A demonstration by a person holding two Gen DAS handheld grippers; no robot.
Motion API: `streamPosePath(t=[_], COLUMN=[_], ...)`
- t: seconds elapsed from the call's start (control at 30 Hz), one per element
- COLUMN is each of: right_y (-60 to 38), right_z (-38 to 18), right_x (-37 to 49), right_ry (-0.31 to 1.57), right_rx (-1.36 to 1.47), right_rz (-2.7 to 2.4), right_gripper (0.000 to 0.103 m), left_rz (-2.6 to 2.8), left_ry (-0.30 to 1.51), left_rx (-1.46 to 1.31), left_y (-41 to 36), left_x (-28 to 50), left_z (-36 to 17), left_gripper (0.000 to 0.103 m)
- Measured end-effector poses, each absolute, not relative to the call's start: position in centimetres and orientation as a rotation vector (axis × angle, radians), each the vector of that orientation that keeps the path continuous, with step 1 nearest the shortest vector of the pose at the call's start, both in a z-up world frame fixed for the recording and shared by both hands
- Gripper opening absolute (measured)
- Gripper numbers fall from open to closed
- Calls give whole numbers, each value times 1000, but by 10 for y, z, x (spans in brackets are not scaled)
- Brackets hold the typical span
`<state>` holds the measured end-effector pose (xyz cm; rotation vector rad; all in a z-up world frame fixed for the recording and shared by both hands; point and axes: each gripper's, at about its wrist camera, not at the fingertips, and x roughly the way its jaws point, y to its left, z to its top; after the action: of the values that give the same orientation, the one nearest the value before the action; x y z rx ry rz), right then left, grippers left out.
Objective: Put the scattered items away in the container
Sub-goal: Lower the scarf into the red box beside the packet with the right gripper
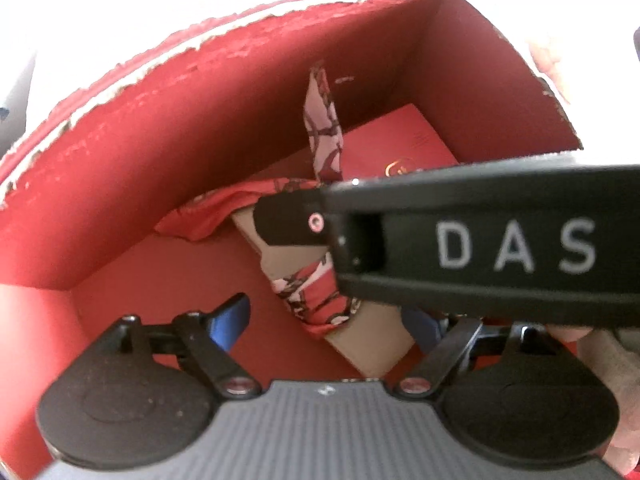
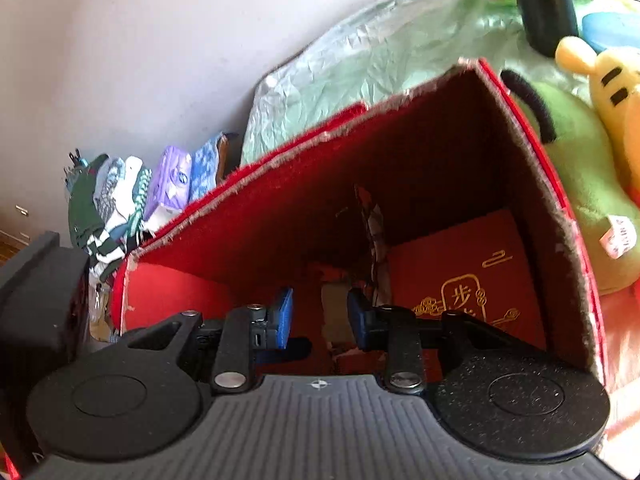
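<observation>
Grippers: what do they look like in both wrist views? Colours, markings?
Both grippers (left gripper, right gripper) share a grey ribbed base, two black round discs, black linkage arms with silver pivot bolts, and blue finger pads. One black body crossing the left view reads "DAS" in white.

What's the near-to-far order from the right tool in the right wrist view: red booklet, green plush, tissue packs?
From the right tool:
1. Red booklet, inside the box, just right of the fingers.
2. Green plush, outside the box, right.
3. Tissue packs, far left, by the wall.

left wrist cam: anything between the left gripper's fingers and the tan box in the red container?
Only bare red floor of the red container before the tan box; left gripper open.
</observation>
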<state>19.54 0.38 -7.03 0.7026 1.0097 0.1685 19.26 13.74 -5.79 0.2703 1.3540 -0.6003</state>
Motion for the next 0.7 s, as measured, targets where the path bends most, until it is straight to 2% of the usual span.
streamPosePath(t=[0.23, 0.37, 0.7], right_y=[5, 5, 3], right_z=[-76, -75, -77], right_x=[200, 197, 199], right_ry=[1073, 1055, 1050], right_rx=[730, 733, 742], right_rz=[157, 148, 139], right_gripper=[34, 29, 29], left_rz=[-604, -608, -606], left_ry=[1391, 1373, 1313], left_rx=[260, 268, 315], left_y=[132, 128, 117], left_x=[193, 189, 183], left_z=[-60, -56, -48], left_gripper=[86, 85, 82])
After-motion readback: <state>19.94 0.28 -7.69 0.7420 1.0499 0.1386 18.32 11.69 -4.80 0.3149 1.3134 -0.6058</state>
